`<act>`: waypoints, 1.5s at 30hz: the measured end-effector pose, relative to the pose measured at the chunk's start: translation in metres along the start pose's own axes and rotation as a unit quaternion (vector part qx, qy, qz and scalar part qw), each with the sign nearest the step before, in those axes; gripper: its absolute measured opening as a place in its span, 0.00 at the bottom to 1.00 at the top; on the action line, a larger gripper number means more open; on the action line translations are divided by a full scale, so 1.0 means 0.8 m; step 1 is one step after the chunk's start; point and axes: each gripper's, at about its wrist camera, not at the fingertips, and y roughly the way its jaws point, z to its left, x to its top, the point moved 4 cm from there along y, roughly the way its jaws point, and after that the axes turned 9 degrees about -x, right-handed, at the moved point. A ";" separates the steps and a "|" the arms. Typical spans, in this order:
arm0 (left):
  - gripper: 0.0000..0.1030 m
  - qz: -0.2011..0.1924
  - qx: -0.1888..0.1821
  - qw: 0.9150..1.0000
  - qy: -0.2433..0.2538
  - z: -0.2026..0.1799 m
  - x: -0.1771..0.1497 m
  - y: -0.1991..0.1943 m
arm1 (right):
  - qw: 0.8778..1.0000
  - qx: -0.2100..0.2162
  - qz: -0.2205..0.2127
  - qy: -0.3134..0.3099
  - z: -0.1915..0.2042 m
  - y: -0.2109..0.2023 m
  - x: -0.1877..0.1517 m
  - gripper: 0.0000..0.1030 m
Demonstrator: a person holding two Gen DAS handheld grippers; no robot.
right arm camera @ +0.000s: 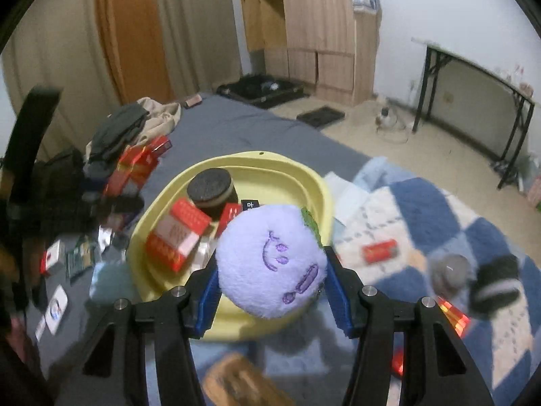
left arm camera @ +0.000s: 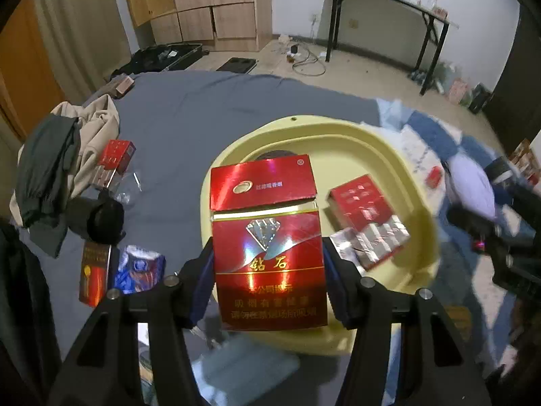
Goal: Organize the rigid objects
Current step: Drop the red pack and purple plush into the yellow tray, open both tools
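My left gripper (left arm camera: 268, 282) is shut on a red cigarette box (left arm camera: 267, 237) with its lid flipped open, held above the near side of a yellow basin (left arm camera: 372, 142). A red-and-white box (left arm camera: 363, 206) and silver foil packs (left arm camera: 372, 240) lie in the basin. My right gripper (right arm camera: 272, 284) is shut on a round purple plush toy (right arm camera: 270, 260) with a stitched face, held over the near rim of the same basin (right arm camera: 318, 186). In the right wrist view the basin holds a round dark-lidded jar (right arm camera: 213, 191) and red-and-white boxes (right arm camera: 177, 237).
The basin sits on a bed with a grey sheet (left arm camera: 189, 115) and a blue checked blanket (right arm camera: 422, 209). Clothes (left arm camera: 57, 165) and more boxes (left arm camera: 115, 159) lie at the left. Small boxes and dark round items (right arm camera: 493, 284) lie on the blanket at the right. A folding table (left arm camera: 389, 10) stands by the far wall.
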 end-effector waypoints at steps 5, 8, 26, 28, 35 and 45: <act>0.57 -0.003 -0.029 0.998 -0.049 0.022 0.032 0.032 | 0.999 0.001 0.035 -0.014 0.017 0.056 0.036 0.53; 0.57 0.011 -0.029 0.999 -0.031 0.014 0.050 0.057 | 0.998 0.004 0.058 -0.034 0.030 0.085 0.034 0.53; 0.98 0.007 -0.038 0.997 -0.072 0.023 0.042 0.052 | 0.999 0.037 0.039 -0.004 0.022 0.107 0.015 0.89; 1.00 -0.004 -0.047 0.996 -0.072 0.012 0.044 0.035 | 0.999 0.029 0.030 0.004 0.019 0.088 0.011 0.94; 1.00 -0.036 -0.117 0.991 -0.052 -0.078 0.028 -0.024 | 0.999 -0.004 -0.021 0.040 -0.044 -0.030 -0.037 1.00; 1.00 0.020 -0.099 0.993 0.059 -0.186 0.005 0.009 | 0.991 -0.111 -0.013 0.074 -0.177 -0.128 -0.121 1.00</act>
